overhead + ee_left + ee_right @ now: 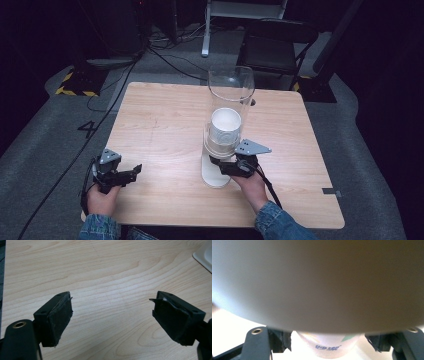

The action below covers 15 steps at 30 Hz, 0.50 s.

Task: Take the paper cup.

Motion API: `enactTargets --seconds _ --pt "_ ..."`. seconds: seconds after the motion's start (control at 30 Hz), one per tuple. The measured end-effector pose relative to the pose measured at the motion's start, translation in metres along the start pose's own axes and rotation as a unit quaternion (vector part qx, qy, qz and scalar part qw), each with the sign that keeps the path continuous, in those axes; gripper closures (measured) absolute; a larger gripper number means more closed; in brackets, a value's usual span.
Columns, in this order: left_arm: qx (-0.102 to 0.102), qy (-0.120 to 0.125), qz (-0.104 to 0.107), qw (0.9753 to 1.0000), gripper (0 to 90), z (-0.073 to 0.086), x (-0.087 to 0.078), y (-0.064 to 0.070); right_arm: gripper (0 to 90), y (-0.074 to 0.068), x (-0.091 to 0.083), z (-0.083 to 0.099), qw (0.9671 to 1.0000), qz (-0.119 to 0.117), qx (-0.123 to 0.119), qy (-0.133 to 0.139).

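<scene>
Looks like a cup-dispenser job about midway: the tall clear plastic tube (230,107) stands upright on its white base (214,176) in the middle of the frame in the high view, on the light wooden table (160,130), with a stack of white paper cups (225,131) inside, its top sitting roughly halfway up the tube. The right gripper (226,166) is down at the foot of the tube, and in the right gripper view its jaws sit apart on either side of the bottom white cup with blue and green print (328,346). I can't tell if they're actually touching it, so I'd say the cup is lined up but not pulled out yet. The left gripper (131,172) is parked at the lower left of the high view, jaws wide open over bare wood, holding nothing.
</scene>
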<state>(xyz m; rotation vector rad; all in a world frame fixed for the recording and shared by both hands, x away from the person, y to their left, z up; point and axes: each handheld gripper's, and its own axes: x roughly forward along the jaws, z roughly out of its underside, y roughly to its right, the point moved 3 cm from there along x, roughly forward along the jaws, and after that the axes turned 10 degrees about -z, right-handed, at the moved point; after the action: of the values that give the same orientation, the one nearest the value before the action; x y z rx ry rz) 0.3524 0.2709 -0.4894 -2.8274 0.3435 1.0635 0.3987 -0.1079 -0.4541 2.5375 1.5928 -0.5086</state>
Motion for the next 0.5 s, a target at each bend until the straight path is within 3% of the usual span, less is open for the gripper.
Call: enactTargets --seconds 0.5 --pt "0.0 -0.001 0.001 1.0 16.1 -0.0002 0.0 0.0001 33.6 0.0053 -0.0019 0.0007 0.9997 -0.005 -0.023 -0.006"
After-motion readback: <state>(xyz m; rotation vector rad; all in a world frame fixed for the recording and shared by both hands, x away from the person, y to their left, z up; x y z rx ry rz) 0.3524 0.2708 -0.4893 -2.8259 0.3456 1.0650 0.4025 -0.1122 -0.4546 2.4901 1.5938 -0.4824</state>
